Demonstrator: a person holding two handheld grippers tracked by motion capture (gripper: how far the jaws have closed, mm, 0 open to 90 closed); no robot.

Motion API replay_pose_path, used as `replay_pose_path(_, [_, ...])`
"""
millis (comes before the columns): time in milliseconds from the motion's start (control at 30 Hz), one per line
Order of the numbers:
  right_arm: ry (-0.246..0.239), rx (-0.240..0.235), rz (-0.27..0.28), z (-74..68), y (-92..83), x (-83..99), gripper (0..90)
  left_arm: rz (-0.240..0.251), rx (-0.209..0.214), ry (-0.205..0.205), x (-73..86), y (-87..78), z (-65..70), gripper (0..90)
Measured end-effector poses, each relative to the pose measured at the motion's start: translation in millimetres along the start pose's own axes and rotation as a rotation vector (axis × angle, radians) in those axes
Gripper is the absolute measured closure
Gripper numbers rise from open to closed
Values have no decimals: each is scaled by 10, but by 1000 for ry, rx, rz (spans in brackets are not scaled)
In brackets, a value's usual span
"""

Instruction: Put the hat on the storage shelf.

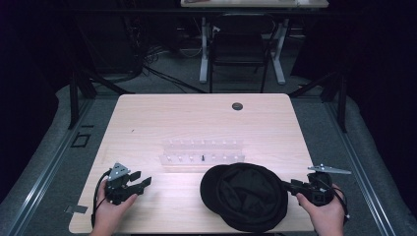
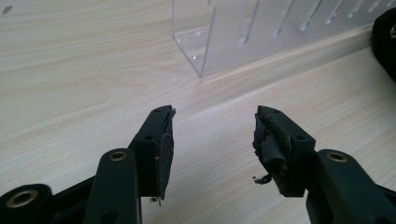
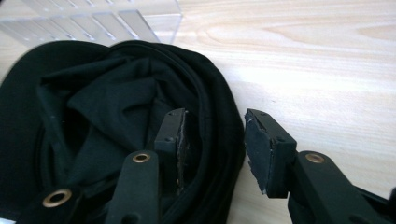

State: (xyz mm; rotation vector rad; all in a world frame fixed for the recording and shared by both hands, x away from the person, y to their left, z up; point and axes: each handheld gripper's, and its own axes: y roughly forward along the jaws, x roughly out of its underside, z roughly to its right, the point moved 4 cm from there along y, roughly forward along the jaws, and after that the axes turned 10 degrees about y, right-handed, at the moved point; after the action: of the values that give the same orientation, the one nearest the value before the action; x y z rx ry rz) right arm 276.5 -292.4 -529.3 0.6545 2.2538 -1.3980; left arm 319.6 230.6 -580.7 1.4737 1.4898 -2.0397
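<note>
From the high view, a black hat (image 1: 245, 196) is lying on the worktop (image 1: 196, 118) in front of a clear rack (image 1: 201, 152). In the left gripper view, the left hand-held gripper (image 2: 212, 135) is hovering with jaws apart. In the right gripper view, the right hand-held gripper (image 3: 215, 140) is straddling the hat's rim (image 3: 215, 121), jaws apart.

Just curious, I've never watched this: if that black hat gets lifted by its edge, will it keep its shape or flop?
Probably flop. The black hat shows loose folds and creases in its crown in the right gripper view, so it looks like soft cloth. It likely weighs little and should drape from the right gripper, whose open jaws straddle the rim. It seems unlikely to slip, roll or break.
</note>
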Motion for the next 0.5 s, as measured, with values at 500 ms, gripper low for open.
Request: replay_pose_path(500, [118,28,-106,-7,-65,49,630,-20,10,15,-16,29,37,470])
